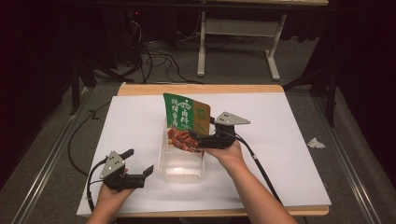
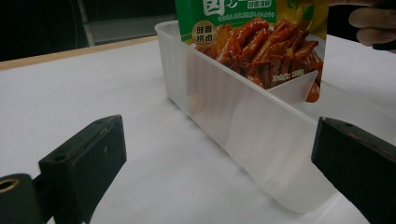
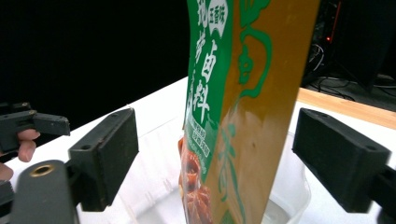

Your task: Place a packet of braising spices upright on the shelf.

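Note:
A green and brown snack packet (image 1: 184,119) printed with red-brown food stands upright in the far end of a clear plastic container (image 1: 180,170) at mid-table. My right gripper (image 1: 196,136) comes in from the packet's right. In the right gripper view its jaws (image 3: 215,158) stand wide on either side of the packet (image 3: 233,93) with a gap at each face, so it is open. My left gripper (image 1: 138,161) rests open near the front left of the container, holding nothing. In the left gripper view its jaws (image 2: 219,163) frame the container's long wall (image 2: 243,121) and the packet (image 2: 252,37) beyond.
The container sits on a white sheet (image 1: 289,154) over a wooden table. A crumpled scrap of paper (image 1: 316,143) lies at the right. Cables trail from both grippers; more cables and a white frame's legs (image 1: 201,46) stand on the floor behind.

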